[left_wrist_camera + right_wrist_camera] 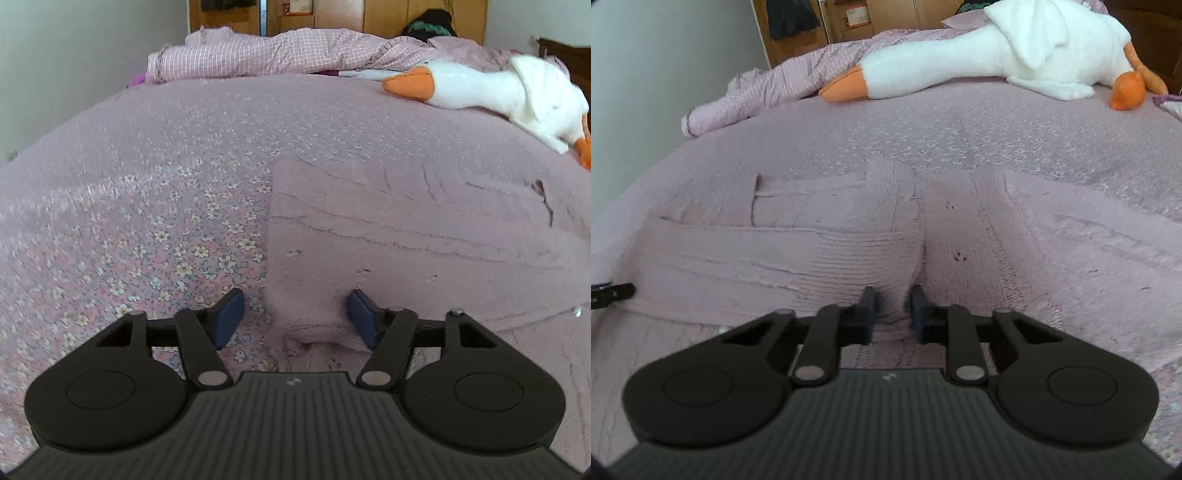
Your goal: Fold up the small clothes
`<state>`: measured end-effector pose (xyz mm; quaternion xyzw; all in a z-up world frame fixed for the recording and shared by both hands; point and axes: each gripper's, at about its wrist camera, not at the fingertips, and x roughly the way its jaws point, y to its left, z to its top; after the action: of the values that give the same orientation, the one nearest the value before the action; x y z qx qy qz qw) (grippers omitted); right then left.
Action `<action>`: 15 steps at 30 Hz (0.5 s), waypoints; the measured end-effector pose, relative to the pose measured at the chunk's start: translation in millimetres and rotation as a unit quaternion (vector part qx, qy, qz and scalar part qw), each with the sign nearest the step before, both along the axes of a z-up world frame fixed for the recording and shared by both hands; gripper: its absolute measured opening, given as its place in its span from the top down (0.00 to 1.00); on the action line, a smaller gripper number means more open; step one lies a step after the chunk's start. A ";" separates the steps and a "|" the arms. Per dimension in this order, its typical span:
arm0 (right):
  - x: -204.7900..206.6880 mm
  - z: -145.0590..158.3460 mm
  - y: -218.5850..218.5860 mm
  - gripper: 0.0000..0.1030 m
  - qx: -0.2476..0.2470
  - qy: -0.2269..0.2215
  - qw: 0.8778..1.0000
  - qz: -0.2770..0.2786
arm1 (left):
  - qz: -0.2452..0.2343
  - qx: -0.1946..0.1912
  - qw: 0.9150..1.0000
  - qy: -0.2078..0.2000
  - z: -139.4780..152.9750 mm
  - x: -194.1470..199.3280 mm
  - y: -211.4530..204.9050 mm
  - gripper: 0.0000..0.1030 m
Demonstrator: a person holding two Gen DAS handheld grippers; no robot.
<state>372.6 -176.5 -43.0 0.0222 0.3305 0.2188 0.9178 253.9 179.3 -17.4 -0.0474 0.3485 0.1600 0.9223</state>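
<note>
A bed (147, 177) fills both views, covered by a pink spread with small flowers. At its far end lies a rumpled pink checked quilt (258, 55), and beside that a white plush goose (491, 92) with an orange beak stretches across the right side.

On the spread near the camera lies the task's garment, a pink knitted sweater (979, 236). In the right wrist view it is spread wide, with one panel folded across its left part so that ribbed edges overlap near the middle. In the left wrist view its left edge runs straight up from the tool, flowered spread showing to the left of it.

The left tool (295, 317) has its blue-padded fingers spread wide, a bunched bit of the sweater's near edge lying between them without being gripped. The right tool (892, 314) has its fingers drawn close on a raised fold of the knit, pinching it at the near hem.
</note>
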 end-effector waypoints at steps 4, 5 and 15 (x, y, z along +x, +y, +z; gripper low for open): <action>-5.6 10.8 -11.2 0.89 0.016 0.026 1.000 -0.001 | 0.006 -0.017 1.000 0.011 4.2 0.2 5.4 0.44; -5.2 11.3 -13.1 0.89 0.019 0.030 0.999 -0.001 | 0.006 -0.016 1.000 0.013 5.0 0.4 5.8 0.44; -0.2 11.0 -35.1 0.53 0.038 0.031 0.999 -0.006 | 0.013 0.011 0.999 0.034 34.6 -0.2 -23.6 0.34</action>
<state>372.4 -211.6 -32.0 0.0655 0.3501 0.2251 0.9069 253.8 155.7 17.2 -0.0359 0.3773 0.1776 0.9082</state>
